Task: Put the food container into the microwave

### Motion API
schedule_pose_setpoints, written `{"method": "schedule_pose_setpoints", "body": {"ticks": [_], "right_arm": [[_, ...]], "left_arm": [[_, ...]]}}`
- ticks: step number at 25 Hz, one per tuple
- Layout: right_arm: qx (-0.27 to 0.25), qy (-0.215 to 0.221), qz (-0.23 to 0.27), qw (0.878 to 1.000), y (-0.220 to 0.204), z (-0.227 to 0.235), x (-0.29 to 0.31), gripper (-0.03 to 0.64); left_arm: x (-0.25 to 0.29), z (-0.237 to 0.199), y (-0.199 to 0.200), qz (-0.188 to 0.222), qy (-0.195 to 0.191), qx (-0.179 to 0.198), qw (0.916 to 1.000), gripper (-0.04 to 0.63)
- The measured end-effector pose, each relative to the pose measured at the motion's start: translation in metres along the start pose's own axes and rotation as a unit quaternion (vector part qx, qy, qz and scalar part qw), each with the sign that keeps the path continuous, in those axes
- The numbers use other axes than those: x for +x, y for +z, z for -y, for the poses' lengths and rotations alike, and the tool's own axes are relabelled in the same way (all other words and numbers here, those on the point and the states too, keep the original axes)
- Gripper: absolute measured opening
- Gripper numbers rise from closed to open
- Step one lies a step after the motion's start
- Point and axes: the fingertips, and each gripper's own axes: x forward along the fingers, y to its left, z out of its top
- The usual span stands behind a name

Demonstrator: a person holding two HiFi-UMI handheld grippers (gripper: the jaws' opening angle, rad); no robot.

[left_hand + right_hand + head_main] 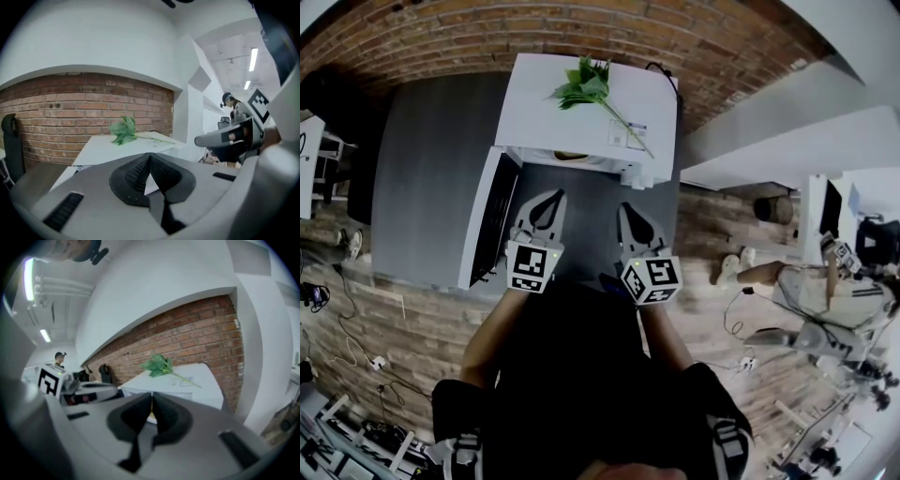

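Both tongs are clenched on nothing: the left gripper and the right gripper stand side by side in the middle of the head view, just below the white microwave, whose door hangs open at the left. Probably the food container sits inside the cavity (only a small yellowish piece shows under the top edge). On the microwave's top lies a green leafy sprig.

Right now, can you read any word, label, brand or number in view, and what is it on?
No text can be read anywhere.
Sticker on the microwave top: print too small and blurred to read.
Marker cubes: black-and-white square patterns only, no letters or numbers.
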Motion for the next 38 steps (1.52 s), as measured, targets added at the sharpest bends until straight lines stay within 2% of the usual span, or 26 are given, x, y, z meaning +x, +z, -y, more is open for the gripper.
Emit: {"method": "schedule_pose_setpoints", "body": {"ticks": [5,13,17,25,38], "right_arm": [[0.003,0.009,0.004,1.0,-0.001,-0.01,-0.001,0.034],[0.002,0.014,0.004,1.0,-0.004,-0.023,-0.01,0.034],[0.005,0.016,0.003,1.0,-0.009,-0.029,-0.012,0.034],[0.002,0.015,0.008,1.0,-0.011,-0.034,-0.019,0.034],[-0.001,0.012,0.008,1.0,-0.006,-0.034,-0.02,0.032]], "left_arm": [[-0.035,0.001,0.034,0.048,0.017,-0.044,0.9977,0.035],[-0.077,0.013,0.06,0.093,0.031,-0.059,0.9935,0.035],[-0.085,0.02,0.055,0.094,0.034,-0.058,0.9933,0.035],[-0.085,0.03,0.048,0.096,0.024,-0.08,0.9919,0.035],[-0.083,0.024,0.051,0.101,0.026,-0.096,0.99,0.035]]}}
